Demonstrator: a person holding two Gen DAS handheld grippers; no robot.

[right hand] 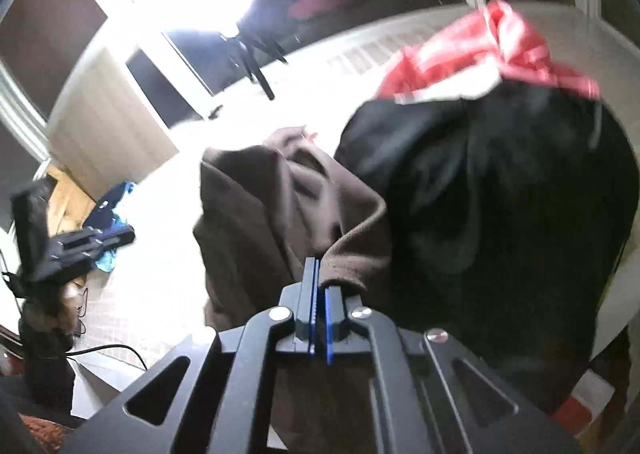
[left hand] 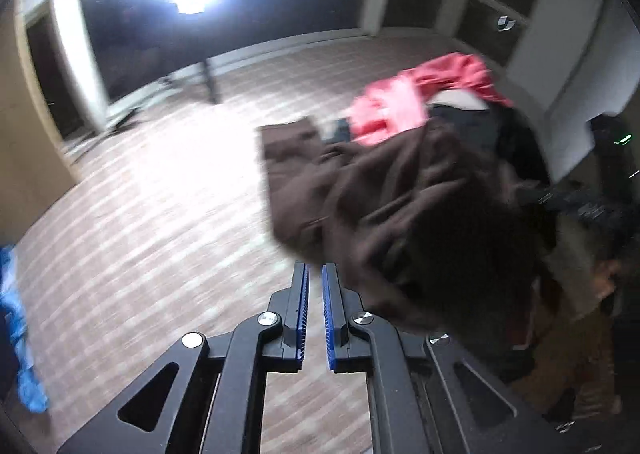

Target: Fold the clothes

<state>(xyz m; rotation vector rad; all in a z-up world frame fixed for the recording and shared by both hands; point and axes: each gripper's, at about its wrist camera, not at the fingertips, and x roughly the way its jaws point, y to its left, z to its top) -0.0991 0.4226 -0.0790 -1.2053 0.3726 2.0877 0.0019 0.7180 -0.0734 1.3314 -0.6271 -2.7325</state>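
A brown garment [right hand: 280, 206] hangs crumpled over the table, lifted by its hem. My right gripper [right hand: 320, 270] is shut on that hem, the fabric pinched between the blue pads. In the left wrist view the same brown garment [left hand: 392, 198] lies to the right of my left gripper [left hand: 315, 274], whose pads stand a narrow gap apart with nothing between them, just left of the cloth's edge. From the right wrist view the left gripper [right hand: 96, 242] shows at the far left, away from the garment.
A black garment [right hand: 500, 214] and a red garment [right hand: 480, 54] are heaped behind and right of the brown one. A blue cloth [left hand: 20, 334] lies at the left edge of the checked table surface [left hand: 160, 234]. A bright lamp glares overhead, and dark windows line the far wall.
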